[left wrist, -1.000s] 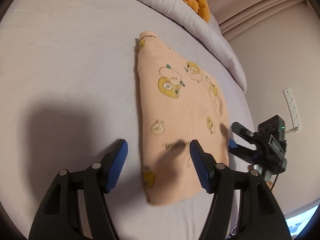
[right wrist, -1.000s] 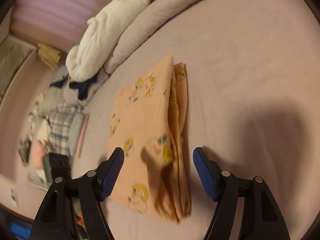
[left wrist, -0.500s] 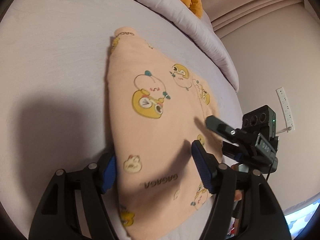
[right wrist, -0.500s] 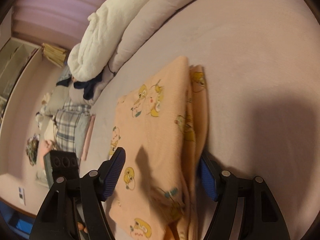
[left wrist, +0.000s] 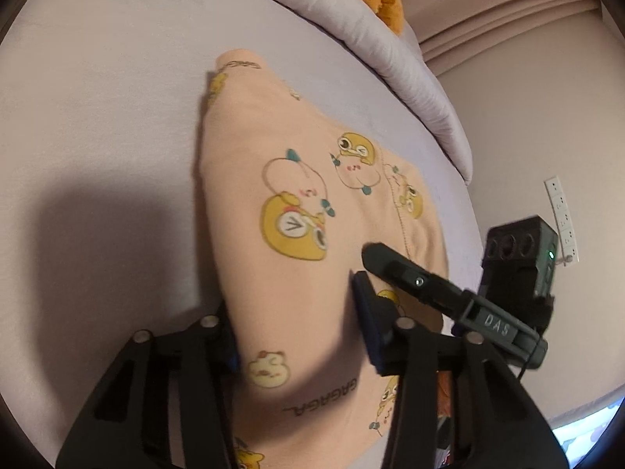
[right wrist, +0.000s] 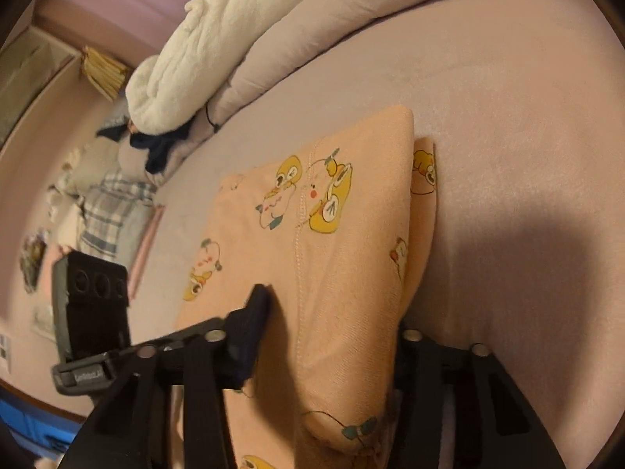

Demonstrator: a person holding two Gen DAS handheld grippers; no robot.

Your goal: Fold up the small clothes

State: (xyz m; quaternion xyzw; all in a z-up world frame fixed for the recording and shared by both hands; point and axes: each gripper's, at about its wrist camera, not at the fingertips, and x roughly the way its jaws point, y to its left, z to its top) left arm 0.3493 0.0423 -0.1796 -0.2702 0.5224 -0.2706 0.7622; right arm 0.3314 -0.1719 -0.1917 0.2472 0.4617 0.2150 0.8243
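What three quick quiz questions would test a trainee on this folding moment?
1. True or false: both hand-held grippers straddle the peach garment.
2. What lies beyond the garment at the bed's edge? A) rolled lilac duvet B) a laptop C) a basket
3. Fill in: the word printed on the garment near the left hand-held gripper reads ____.

Key: 1 true: the right hand-held gripper also has cloth between its fingers. 2 A. 3 GAGAGA.

left gripper (left wrist: 299, 326): black frame | blue pads | silver screws | right gripper (right wrist: 326, 342): same
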